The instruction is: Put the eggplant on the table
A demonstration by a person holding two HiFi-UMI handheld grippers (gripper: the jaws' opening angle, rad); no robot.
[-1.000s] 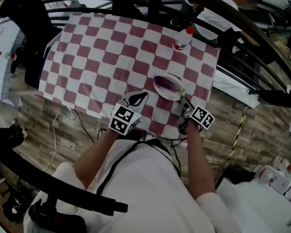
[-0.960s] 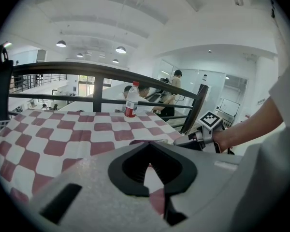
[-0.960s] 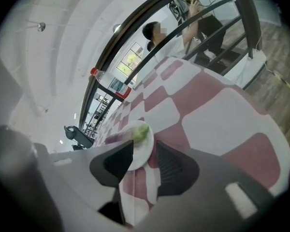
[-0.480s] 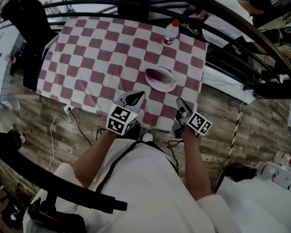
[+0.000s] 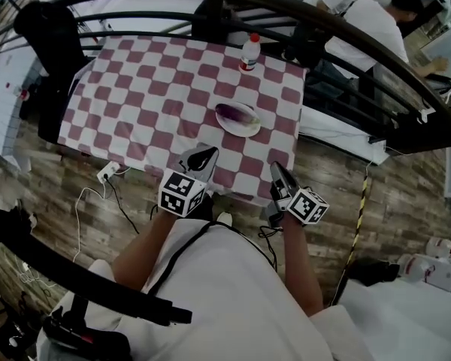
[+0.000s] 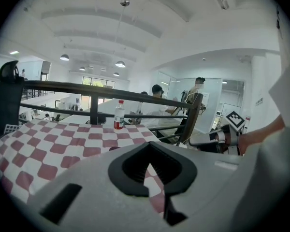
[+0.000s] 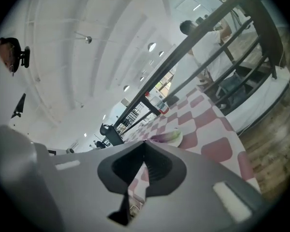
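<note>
A purple eggplant (image 5: 237,113) lies on a white plate (image 5: 244,128) near the front right of the table (image 5: 135,89), which wears a red-and-white checked cloth. My left gripper (image 5: 201,156) is shut and empty over the cloth's near edge. My right gripper (image 5: 276,174) is shut with nothing in it, just off the table's front edge, well short of the plate. In the right gripper view the eggplant (image 7: 164,137) shows beyond the closed tips (image 7: 145,141). The left gripper view shows its closed tips (image 6: 149,142) above the cloth (image 6: 48,144), with the right gripper (image 6: 210,139) off to the right.
A clear bottle with a red cap (image 5: 249,51) stands at the table's far edge. Black curved railings (image 5: 346,36) ring the table. People (image 5: 379,13) sit beyond at the back right. A power strip (image 5: 108,173) and cables lie on the wooden floor.
Both grippers have drawn back from the plate toward the person and risen. The right gripper's jaws, open beside the plate before, have closed empty. The eggplant stays on the plate.
</note>
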